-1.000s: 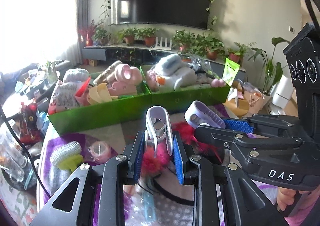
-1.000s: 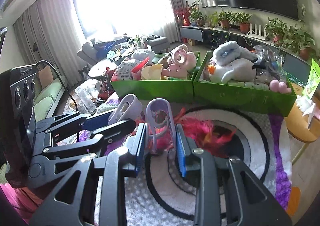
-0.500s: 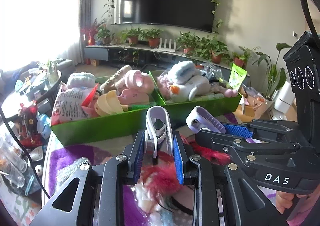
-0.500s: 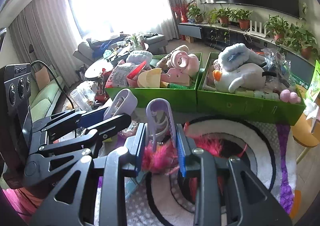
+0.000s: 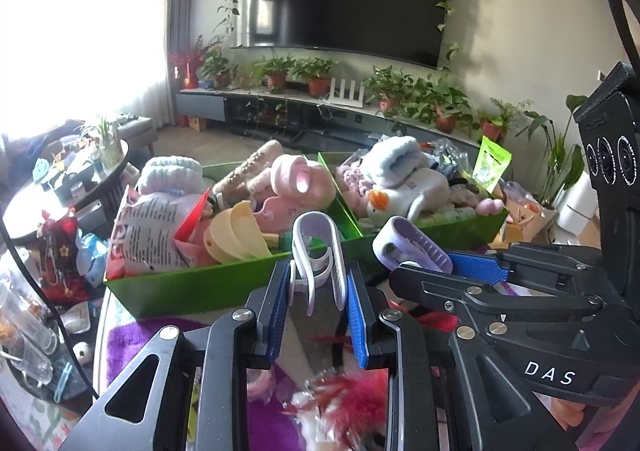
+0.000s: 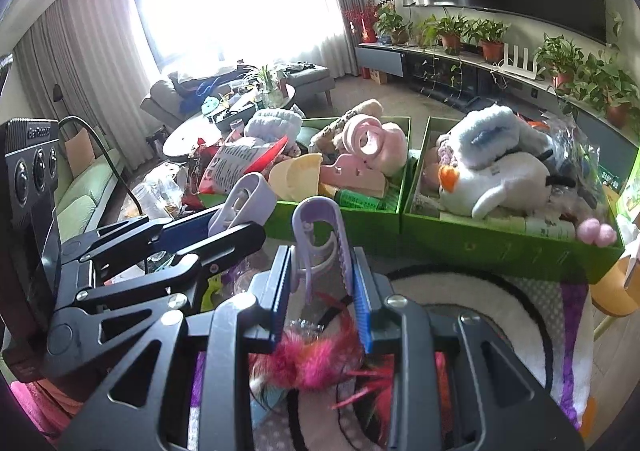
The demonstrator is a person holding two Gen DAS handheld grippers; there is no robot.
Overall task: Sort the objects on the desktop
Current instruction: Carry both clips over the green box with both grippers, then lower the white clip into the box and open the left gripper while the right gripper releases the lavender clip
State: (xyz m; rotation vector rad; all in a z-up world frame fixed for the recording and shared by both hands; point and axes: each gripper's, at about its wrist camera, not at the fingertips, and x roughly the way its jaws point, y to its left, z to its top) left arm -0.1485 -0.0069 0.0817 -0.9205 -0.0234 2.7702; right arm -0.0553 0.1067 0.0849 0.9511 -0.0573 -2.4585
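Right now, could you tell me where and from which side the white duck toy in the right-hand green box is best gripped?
Grip the white duck toy across its rounded body, coming from above: it lies on top of the pile in the green box, whose walls block the sides.

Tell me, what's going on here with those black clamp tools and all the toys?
A person is sorting clutter using two hand-held grippers. The left gripper has its jaws closed on a pale purple clip, and the right gripper holds a matching purple clip. Both are poised just short of two green bins already piled with plush toys, including a white duck toy. Pink feathers lie on the table below.
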